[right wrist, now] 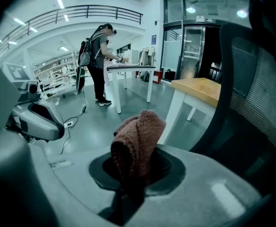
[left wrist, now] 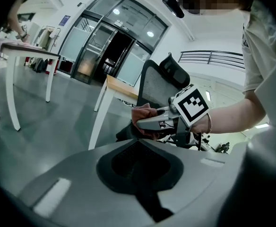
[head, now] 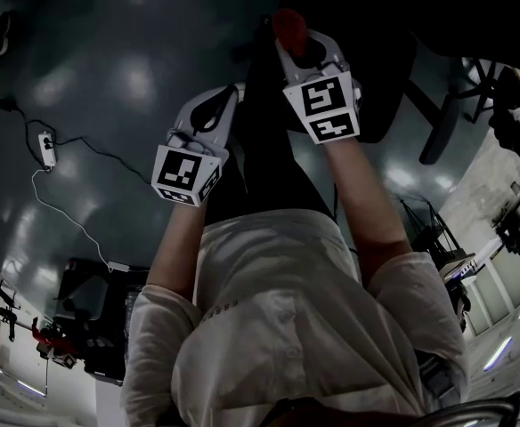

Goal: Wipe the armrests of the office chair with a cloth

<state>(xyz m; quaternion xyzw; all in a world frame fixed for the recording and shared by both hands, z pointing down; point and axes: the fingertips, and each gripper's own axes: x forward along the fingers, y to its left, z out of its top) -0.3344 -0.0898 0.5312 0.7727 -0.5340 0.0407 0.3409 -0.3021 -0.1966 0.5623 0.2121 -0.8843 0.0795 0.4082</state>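
Note:
My right gripper point(head: 297, 47) is shut on a reddish-brown knitted cloth point(head: 288, 25), which bunches up out of its jaws in the right gripper view point(right wrist: 138, 136). The black mesh office chair point(right wrist: 256, 93) stands close to its right, and its back and headrest point(left wrist: 161, 82) show behind the cloth in the left gripper view. The chair's dark frame point(head: 380, 78) is just beyond the right gripper in the head view; I cannot make out an armrest clearly. My left gripper point(head: 227, 96) hangs beside it on the left, shut with nothing in it point(left wrist: 140, 167).
A wooden-topped white desk point(right wrist: 199, 89) stands beside the chair. Further off, a person point(right wrist: 98, 63) with a backpack works at a white table point(right wrist: 128, 70). A power strip point(head: 48, 149) with trailing cable lies on the grey floor at left.

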